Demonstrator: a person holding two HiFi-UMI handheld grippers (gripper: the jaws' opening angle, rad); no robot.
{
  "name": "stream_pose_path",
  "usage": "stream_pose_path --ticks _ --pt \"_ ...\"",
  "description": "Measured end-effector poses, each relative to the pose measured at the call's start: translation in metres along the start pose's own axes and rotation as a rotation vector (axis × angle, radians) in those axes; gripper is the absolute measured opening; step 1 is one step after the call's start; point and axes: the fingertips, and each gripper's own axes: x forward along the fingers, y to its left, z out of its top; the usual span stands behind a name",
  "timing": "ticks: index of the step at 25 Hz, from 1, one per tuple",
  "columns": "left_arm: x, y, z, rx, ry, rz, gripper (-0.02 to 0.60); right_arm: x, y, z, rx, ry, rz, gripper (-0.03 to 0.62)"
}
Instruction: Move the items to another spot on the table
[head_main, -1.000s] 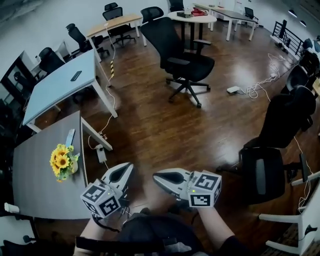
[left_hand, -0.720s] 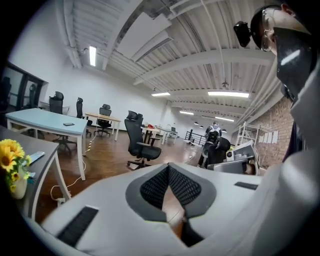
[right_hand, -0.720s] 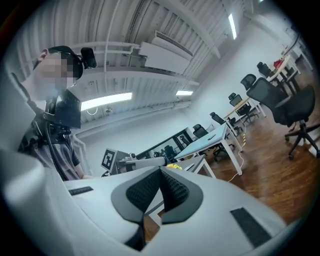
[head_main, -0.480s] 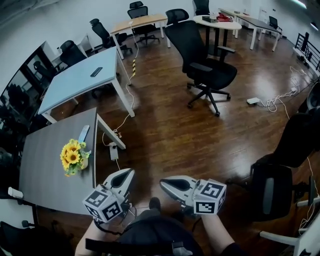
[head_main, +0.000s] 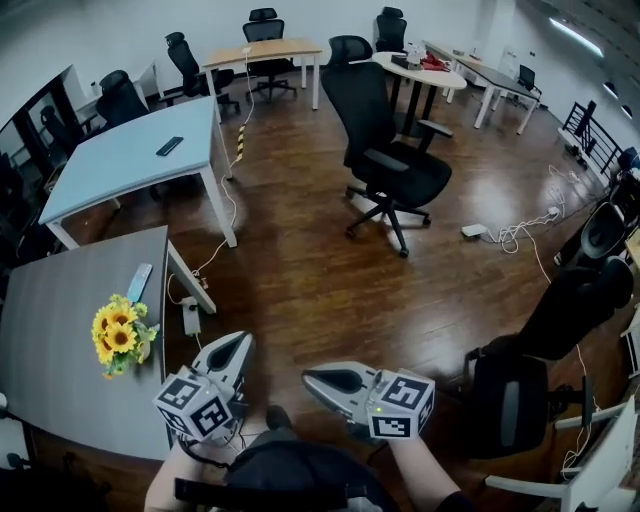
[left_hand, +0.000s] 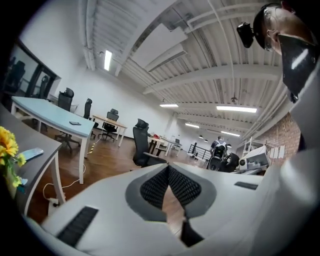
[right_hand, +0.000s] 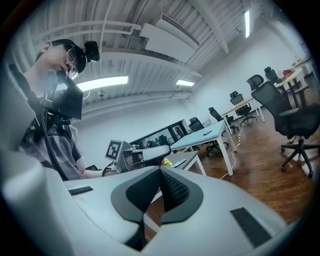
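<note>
Grey worktop (head_main: 70, 310) runs off the left and bottom borders of the head view, so its near-left corner is unseen. The sunflower bunch (head_main: 118, 335) stands close to the worktop's right edge, roughly midway along it; whatever holds the stems is buried under leaves. A pale flat slab (head_main: 139, 282) lies beyond it, near the far right corner; can't tell what it is. In the left gripper view the flowers are cut by the left border, and in the right gripper view the other tool covers most of them. The left hand-held gripper (head_main: 243, 338) is just off the worktop's right edge, over the floor, jaws together with nothing between them. The right hand-held gripper (head_main: 308, 376) is further right, also over the floor, jaws together and empty. The person's forearms and torso are cropped at the bottom. A power strip (head_main: 190, 318) with cable sits on the floor by the worktop's right edge. From there, open wood floor (head_main: 300, 260) stretches to a black office chair (head_main: 385, 165).
</note>
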Motion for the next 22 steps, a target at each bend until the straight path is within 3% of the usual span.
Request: stream_pose_path --ticks 6,9,11,14,16,19,22 --pt "-0.008 0.053 0.031 -0.017 -0.055 -0.052 0.021 0.075 0.001 0.014 -0.05 0.063 0.022 -0.02" --pt "-0.017 0.081 0.05 0.026 -0.098 -0.028 0.021 0.119 0.006 0.018 -0.08 0.104 0.075 -0.02" --pt "-0.029 0.099 0.059 0.01 -0.131 -0.001 0.021 0.144 0.014 0.02 -0.097 0.13 0.124 -0.02" --pt "-0.054 0.122 0.066 -0.035 -0.184 0.055 0.021 0.175 0.023 0.02 -0.118 0.17 0.206 -0.02" --pt "-0.071 0.135 0.069 -0.019 -0.208 0.11 0.021 0.192 0.024 0.021 -0.097 0.182 0.258 -0.02" --pt "-0.103 0.156 0.07 0.002 -0.233 0.212 0.021 0.219 0.032 0.019 -0.087 0.211 0.335 -0.02" --pt "-0.133 0.177 0.066 -0.028 -0.259 0.324 0.021 0.243 0.044 0.011 -0.12 0.269 0.438 -0.02"
